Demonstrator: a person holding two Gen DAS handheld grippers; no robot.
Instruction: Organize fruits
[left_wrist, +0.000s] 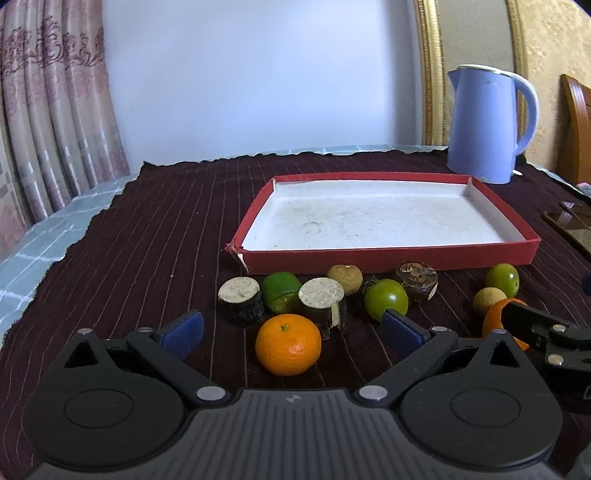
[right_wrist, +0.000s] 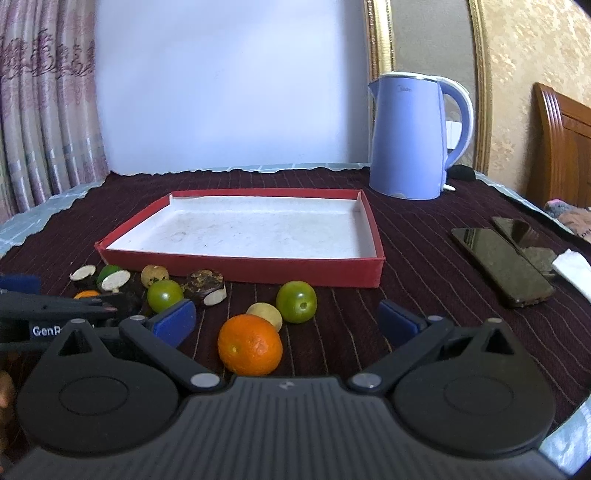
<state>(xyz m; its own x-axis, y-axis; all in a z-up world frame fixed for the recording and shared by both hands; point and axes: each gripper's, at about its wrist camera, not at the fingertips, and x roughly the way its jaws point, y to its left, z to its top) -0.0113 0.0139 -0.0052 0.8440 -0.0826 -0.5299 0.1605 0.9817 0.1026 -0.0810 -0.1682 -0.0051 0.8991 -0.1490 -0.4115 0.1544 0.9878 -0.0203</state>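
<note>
Rear wall: plain, pale blue-white, evenly daylit. Left: pleated pink curtain with floral band. Right: gilt curved moulding framing a cream textured wall panel. Far right: carved wooden headboard. Table covering: dark maroon striped cloth over a pale blue checked cloth.

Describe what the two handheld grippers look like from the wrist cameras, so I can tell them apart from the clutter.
Both look alike. The left gripper and right gripper each have a matte black ribbed body, two round black discs, angled black link arms with silver rivets, and blue pads on the fingers. A small pale logo sits on the body. White lettering starting "GenR" shows on the left gripper's side in the right wrist view. No cables or sleeves visible.
</note>
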